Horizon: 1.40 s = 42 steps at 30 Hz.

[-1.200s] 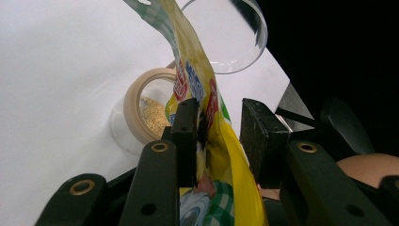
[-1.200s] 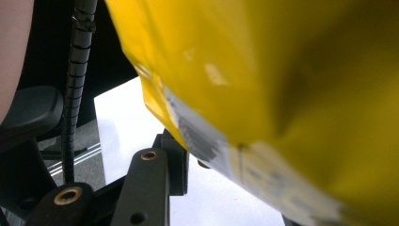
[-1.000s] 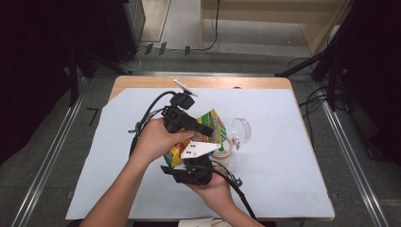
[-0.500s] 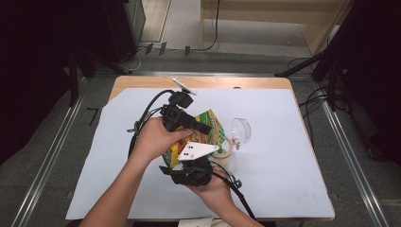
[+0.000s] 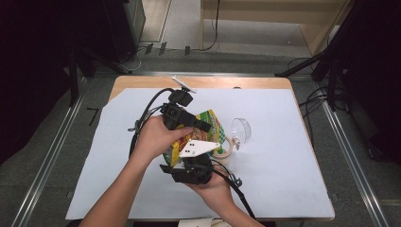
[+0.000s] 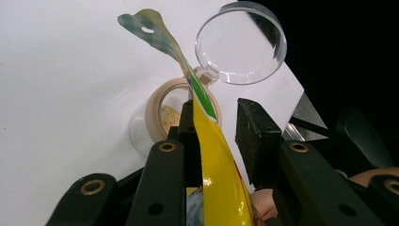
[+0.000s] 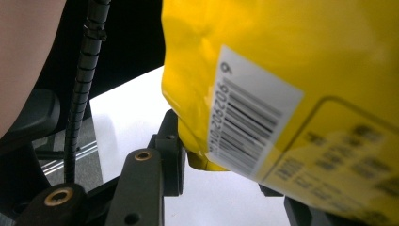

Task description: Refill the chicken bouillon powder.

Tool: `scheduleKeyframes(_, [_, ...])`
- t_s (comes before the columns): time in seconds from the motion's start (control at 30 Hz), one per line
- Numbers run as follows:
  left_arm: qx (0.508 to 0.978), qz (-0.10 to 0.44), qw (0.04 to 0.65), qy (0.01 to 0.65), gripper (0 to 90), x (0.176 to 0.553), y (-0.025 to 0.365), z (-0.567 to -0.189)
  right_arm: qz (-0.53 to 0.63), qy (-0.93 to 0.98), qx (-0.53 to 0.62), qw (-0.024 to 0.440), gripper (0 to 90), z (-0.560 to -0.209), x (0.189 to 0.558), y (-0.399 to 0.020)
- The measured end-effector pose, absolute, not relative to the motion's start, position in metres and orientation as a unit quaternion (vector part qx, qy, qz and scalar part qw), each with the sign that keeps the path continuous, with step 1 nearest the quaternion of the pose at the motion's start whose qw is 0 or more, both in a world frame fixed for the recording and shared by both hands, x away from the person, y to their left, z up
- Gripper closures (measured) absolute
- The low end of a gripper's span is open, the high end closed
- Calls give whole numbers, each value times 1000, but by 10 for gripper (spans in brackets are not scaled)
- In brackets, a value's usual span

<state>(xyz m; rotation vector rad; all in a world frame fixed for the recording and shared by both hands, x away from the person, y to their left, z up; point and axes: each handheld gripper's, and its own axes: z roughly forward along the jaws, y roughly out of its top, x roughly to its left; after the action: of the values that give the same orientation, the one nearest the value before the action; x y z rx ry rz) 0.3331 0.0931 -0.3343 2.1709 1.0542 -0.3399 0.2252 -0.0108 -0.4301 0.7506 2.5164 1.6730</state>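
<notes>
A yellow and green snack bag (image 5: 209, 126) hangs tilted above an open jar with a beige rim (image 5: 223, 150). In the left gripper view the jar (image 6: 155, 106) holds tan grains, and the bag's torn top edge (image 6: 207, 117) rises between the jaws. My left gripper (image 5: 204, 126) has just been closing; one pad (image 6: 187, 134) lies against the bag, the other (image 6: 256, 136) stands apart from it. My right gripper (image 5: 191, 160) is shut on the bag's bottom corner (image 7: 197, 155), barcode side up. A clear round lid (image 5: 241, 130) lies beside the jar.
A white sheet (image 5: 283, 165) covers the wooden table (image 5: 142, 82). Black cables (image 5: 146, 113) loop from the left gripper over the sheet. Dark stands and floor rails surround the table.
</notes>
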Motion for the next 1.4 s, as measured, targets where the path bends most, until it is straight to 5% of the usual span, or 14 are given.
scheduleKeyframes(1.4, [839,-115,347,402,721,327,94,-330,537,809,238,11,621,-428,224,-9])
